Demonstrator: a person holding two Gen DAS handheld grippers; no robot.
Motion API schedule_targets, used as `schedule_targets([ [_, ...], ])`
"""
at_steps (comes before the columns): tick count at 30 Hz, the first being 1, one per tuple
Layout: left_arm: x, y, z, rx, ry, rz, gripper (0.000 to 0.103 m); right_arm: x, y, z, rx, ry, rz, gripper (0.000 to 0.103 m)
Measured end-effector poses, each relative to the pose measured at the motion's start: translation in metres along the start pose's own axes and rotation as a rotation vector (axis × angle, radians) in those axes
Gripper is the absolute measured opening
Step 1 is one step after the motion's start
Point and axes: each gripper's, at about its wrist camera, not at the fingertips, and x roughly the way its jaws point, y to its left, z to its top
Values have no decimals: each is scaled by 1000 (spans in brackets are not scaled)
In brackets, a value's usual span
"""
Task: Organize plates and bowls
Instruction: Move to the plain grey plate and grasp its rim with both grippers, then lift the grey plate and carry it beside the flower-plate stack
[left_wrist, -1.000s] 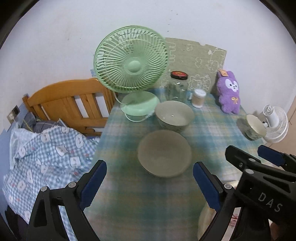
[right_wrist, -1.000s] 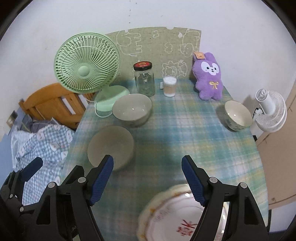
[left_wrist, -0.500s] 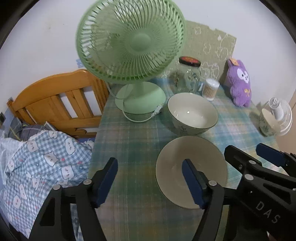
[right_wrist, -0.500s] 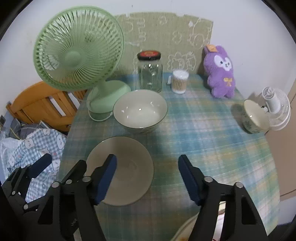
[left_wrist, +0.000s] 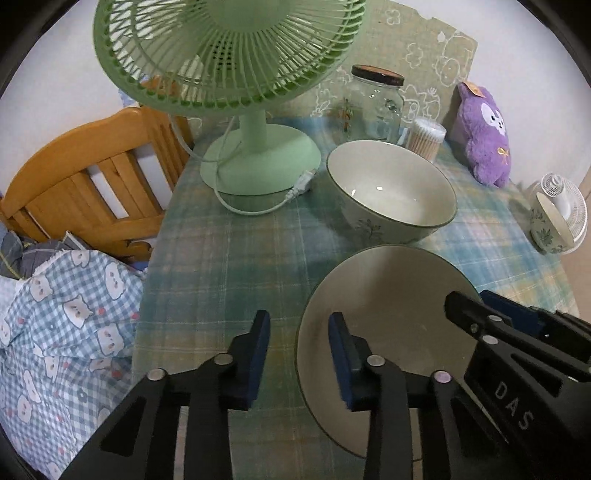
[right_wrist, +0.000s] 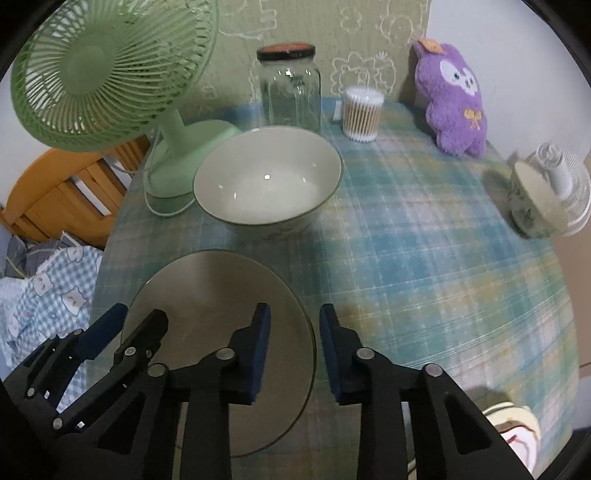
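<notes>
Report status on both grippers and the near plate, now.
Left gripper open, straddling the near plate left rim. Right gripper open, straddling its right rim. Plate flat on tablecloth. Big bowl close behind.

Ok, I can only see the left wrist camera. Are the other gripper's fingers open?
Observer: Yes, the right gripper is open, one finger on each side of the grey plate at its right rim.
Operator: Is it squeezing the plate?
Observer: No. The rim shows in the gap between the fingers.
Operator: Are there more plates?
Observer: One cream plate with red marks, at the near table edge, right of that gripper.
</notes>
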Motion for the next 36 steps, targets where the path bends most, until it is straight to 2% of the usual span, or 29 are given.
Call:
schedule_targets([
  [4,7,-3,-1,13,24,-16,20,10,-2,-1,4,27,1,22],
  [7,10,-4,-1,22,28,-20,15,11,-1,-1,-2,27,-5,20],
  [15,2,-5,-3,27,28,-8,14,4,1,-4,-8,31,-9,20],
  [23,-28,-10,-14,23,1,-5,14,-30,-1,-19,-11,1,-6,20],
  [36,-89,-20,-73,-45,-23,55,14,-86,-2,-78,-66,-29,49,20],
])
